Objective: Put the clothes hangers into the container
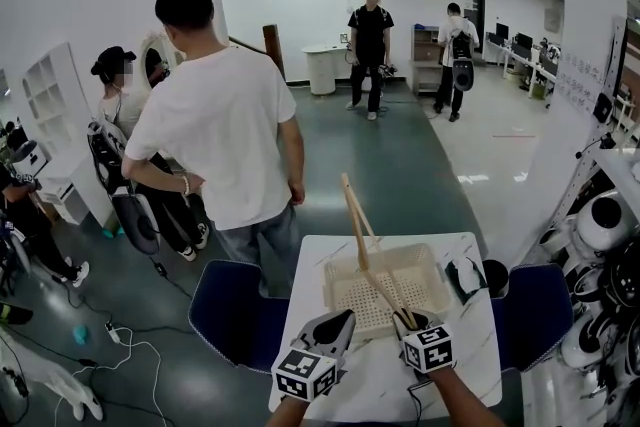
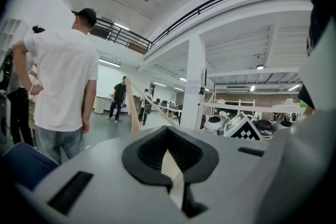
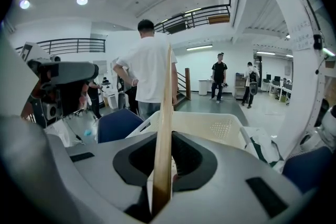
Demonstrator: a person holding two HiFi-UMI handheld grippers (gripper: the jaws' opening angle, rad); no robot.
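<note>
Right gripper view: fingers (image 3: 185, 165) of the right gripper (image 3: 161, 176) clamp wooden hanger (image 3: 165, 113) over basket (image 3: 220, 126).

Marble table (image 1: 372, 381) — basket (image 1: 386, 252), cloth (image 1: 463, 277).

The lower end of the wooden hanger (image 1: 357, 225) is being hidden behind the right claw (image 1: 406, 320) in the head view. The near wall of the basket (image 1: 437, 277) is being covered by that claw and the left claw (image 1: 345, 318). The forearms (image 1: 462, 403) are being cut off by the lower edge. A crumpled thing (image 1: 468, 277) at the right of the tabletop (image 1: 475, 355) is being blurred beyond naming. The far people (image 1: 371, 45) are being shown too small for detail.
</note>
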